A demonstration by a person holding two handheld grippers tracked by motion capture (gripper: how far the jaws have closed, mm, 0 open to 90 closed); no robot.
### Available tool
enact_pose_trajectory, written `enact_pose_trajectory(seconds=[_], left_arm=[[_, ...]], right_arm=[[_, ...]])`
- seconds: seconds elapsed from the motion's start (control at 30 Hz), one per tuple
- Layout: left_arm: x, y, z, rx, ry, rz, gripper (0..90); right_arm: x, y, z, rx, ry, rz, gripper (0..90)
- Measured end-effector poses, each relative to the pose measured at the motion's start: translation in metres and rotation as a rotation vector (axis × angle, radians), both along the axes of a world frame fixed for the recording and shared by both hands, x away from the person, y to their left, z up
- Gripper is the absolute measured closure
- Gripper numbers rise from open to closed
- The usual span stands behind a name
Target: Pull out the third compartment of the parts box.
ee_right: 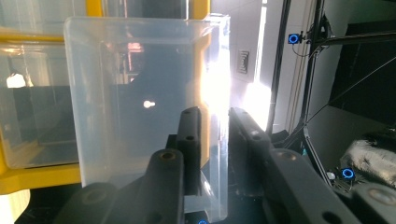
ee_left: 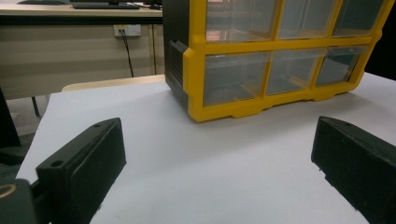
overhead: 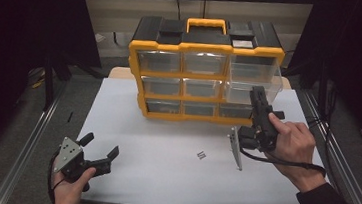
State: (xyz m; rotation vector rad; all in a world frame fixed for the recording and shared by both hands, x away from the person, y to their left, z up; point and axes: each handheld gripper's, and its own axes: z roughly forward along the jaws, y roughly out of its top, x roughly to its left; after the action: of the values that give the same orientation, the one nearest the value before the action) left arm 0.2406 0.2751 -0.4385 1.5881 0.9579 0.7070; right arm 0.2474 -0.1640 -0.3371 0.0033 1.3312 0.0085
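Straddling the side wall of a clear drawer (ee_right: 140, 107), the right tongs (ee_right: 215, 140) stand with one jaw inside the drawer and the other outside it; the gap between the jaws is narrow, and a sliver of space shows beside the wall, so the pads do not appear to press on it; no firm grip can be read here. Seen from the high view, the right tongs (overhead: 258, 102) point away from the person, level with the middle row at the right end of the yellow-and-black organiser (overhead: 204, 69); the clear drawer (overhead: 251, 86) stands pulled out toward the tongs, proud of its neighbours; the right hand (overhead: 293, 143) wraps the body behind the jaws, and a cable loops from it toward the wrist.

The left tongs (overhead: 100, 147) rest low near the person's edge of the white counter (overhead: 162, 170), well apart from the organiser; their jaws are spread wide with nothing between them; the left hand (overhead: 73, 187) holds them from below. Along the left tongs (ee_left: 219, 163), the two black jaws frame bare counter (ee_left: 210, 154); beyond them stands the organiser (ee_left: 196, 70), its lower left corner facing the jaws.

Between the two tongs, closer to the right ones, a small dark object (overhead: 202, 156) lies on the counter; too small to identify.
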Motion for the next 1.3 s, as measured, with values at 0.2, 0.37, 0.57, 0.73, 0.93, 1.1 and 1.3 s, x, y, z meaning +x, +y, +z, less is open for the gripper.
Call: enact_pose_trajectory(seconds=[0.2, 0.37, 0.57, 0.73, 0.93, 1.1, 1.3], left_arm=[[0.0, 0.0, 0.0, 0.0, 0.0, 0.0, 3.0], [0.0, 0.0, 0.0, 0.0, -0.001, 0.0, 3.0], [0.0, 0.0, 0.0, 0.003, 0.001, 0.008, 2.9], [0.0, 0.0, 0.0, 0.0, -0.001, 0.004, 3.0], [0.0, 0.0, 0.0, -0.011, -0.002, -0.002, 3.0], [0.0, 0.0, 0.0, -0.011, -0.005, -0.007, 3.0], [0.0, 0.0, 0.0, -0.009, -0.005, -0.007, 3.0]], right_arm=[[-0.004, 0.0, 0.001, 0.008, 0.009, 0.009, 63.4], [-0.007, 0.0, -0.001, 0.063, 0.037, 0.01, 54.8], [-0.01, -0.001, -0.006, 0.08, 0.044, 0.015, 40.7], [-0.011, -0.002, -0.013, 0.088, 0.067, 0.005, 28.0], [-0.01, -0.003, -0.021, 0.126, 0.108, 0.003, 14.6], [-0.012, -0.006, -0.024, 0.192, 0.165, -0.014, 9.1], [-0.016, -0.013, -0.036, 0.275, 0.24, -0.028, 8.1]])
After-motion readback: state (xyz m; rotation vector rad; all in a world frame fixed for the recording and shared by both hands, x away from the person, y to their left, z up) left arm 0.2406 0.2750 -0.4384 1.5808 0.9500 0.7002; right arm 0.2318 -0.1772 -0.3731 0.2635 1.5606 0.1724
